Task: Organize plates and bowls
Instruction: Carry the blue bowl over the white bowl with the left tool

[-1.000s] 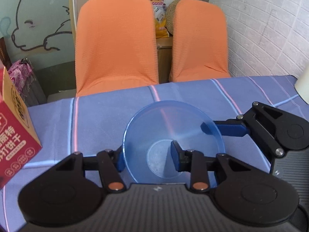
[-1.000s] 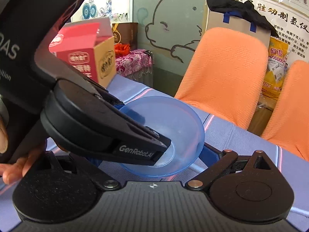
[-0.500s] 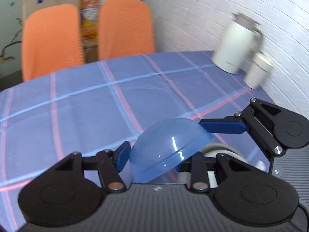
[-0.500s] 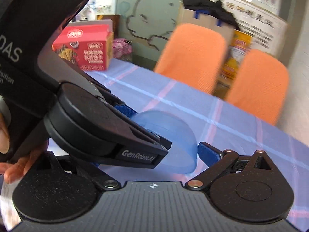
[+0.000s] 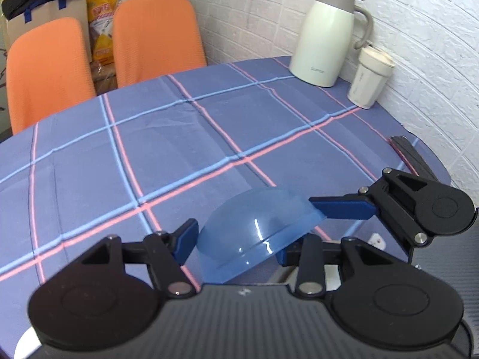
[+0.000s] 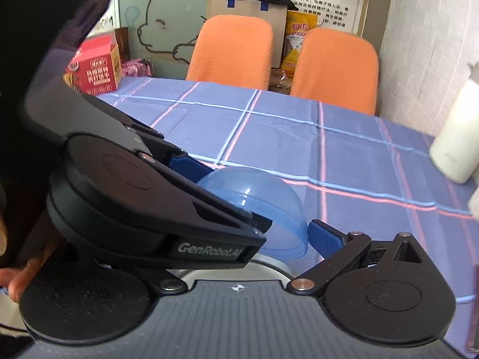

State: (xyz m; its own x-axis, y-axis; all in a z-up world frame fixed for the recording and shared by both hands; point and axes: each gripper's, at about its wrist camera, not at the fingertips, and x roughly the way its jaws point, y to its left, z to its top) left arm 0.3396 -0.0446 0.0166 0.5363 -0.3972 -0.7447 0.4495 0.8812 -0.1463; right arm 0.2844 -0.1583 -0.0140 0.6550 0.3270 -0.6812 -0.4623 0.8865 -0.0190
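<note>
A clear blue plastic bowl (image 5: 257,233) is tipped over, its rounded underside facing up, held above the table. My left gripper (image 5: 236,243) is shut on its rim, one blue finger outside and one inside. In the right wrist view the bowl (image 6: 257,200) sits between my two grippers. My right gripper (image 6: 263,233) stands open; its right blue finger (image 6: 324,236) is beside the bowl's rim, its left finger is hidden behind the left gripper. A round white and metal rim (image 6: 269,264) shows just under the bowl; what it is I cannot tell.
The table has a blue cloth (image 5: 179,155) with pink and light-blue lines. A white thermos jug (image 5: 327,39) and a white cup (image 5: 371,77) stand at the far right by the brick wall. A red box (image 6: 95,68) stands at the far left. Two orange chairs (image 5: 155,36) are behind.
The left gripper has turned the blue bowl from upright to upside down and swung it right, toward the jug side of the table. The right gripper has followed alongside.
</note>
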